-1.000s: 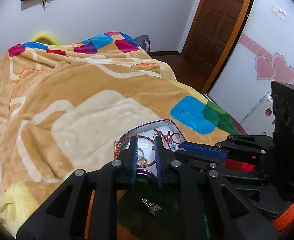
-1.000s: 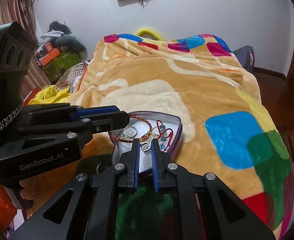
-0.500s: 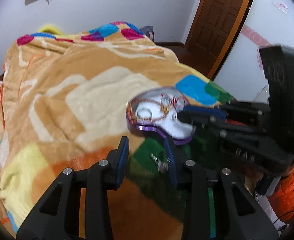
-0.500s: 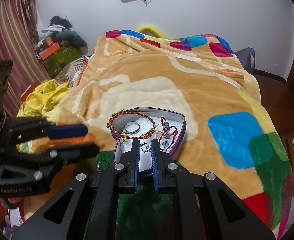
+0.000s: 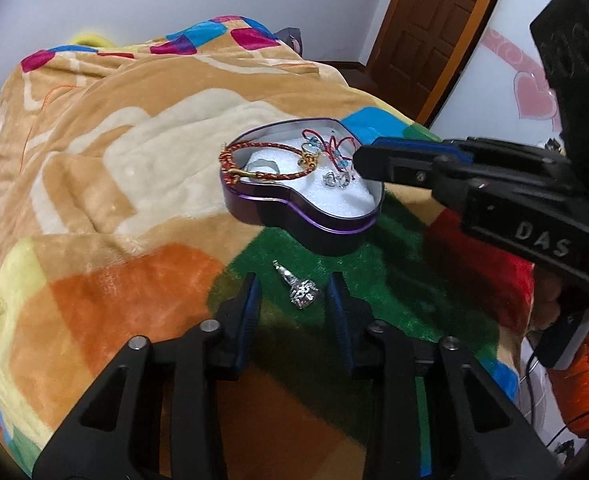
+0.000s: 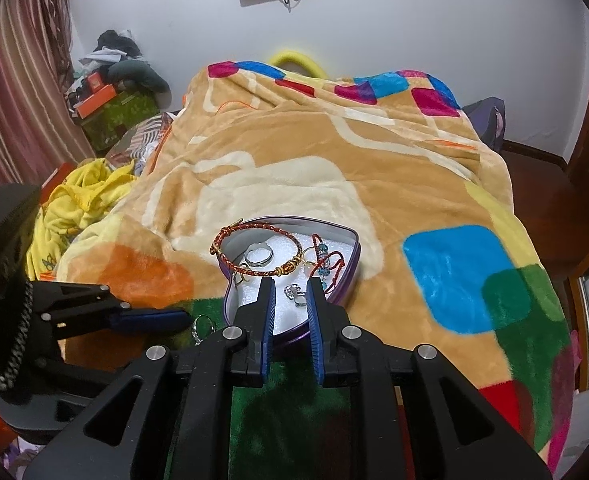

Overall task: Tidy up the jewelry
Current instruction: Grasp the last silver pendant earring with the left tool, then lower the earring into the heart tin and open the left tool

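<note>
on the bed (image 5: 142, 184), over a multicolour blanket (image 6: 294, 168), sits 1 purple heart-shaped tin (image 5: 294, 216) w/ white foam lining. inside it, counted: 1 red-and-gold braided bracelet (image 6: 262, 268) lying partly over the rim, 1 plain silver ring (image 6: 258, 256), 1 red cord piece w/ blue beads (image 6: 324, 260), 1 small silver ring w/ stones (image 6: 296, 294) near the tin's point, plus a thin gold loop at the left edge, too small to id. outside the tin: 1 silver ornate ring (image 5: 300, 290) on the green patch of blanket, just in front of the tin, not touching it.

2 grippers. left hand-held gripper (image 5: 294, 304): jaws apart, either side of the ornate ring w/o pressing it; they've just been closing a little, ring between them. right hand-held gripper (image 6: 288, 300): jaws narrowly apart, just been opening, poised over the tin's near end w/ the small stone ring seen between the tips, released, nothing gripped. an orange sleeve (image 5: 586, 376) shows behind the right gripper's body.
</note>
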Motion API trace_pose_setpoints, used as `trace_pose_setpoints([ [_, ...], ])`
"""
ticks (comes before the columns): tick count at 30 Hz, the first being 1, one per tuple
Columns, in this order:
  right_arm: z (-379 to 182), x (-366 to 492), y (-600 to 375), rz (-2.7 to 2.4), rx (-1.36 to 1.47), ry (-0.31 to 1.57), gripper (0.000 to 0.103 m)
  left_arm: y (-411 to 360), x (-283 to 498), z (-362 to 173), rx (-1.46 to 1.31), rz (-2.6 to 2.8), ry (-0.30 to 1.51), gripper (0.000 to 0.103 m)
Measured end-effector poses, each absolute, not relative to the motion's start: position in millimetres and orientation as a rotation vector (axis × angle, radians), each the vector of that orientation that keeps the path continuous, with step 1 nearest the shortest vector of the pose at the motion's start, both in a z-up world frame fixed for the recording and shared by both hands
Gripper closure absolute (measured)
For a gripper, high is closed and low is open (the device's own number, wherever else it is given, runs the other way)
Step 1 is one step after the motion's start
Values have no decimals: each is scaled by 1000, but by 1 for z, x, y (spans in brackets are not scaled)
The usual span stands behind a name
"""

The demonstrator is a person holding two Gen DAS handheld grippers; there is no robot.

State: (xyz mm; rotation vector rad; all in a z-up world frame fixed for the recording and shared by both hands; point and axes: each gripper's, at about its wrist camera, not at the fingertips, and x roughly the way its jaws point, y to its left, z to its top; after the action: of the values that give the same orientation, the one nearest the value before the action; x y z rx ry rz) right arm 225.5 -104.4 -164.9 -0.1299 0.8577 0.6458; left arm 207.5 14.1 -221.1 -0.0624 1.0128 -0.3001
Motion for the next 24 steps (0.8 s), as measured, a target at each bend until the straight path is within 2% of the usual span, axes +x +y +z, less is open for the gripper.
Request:
trace_pose_setpoints([
  [4, -162, 224, -110, 645, -117, 851, 89, 9, 211, -227, -35, -283, 1021, 87],
  [24, -143, 218, -142, 608, -56, 796, 88, -6, 222, -164, -18, -279, 860, 87],
])
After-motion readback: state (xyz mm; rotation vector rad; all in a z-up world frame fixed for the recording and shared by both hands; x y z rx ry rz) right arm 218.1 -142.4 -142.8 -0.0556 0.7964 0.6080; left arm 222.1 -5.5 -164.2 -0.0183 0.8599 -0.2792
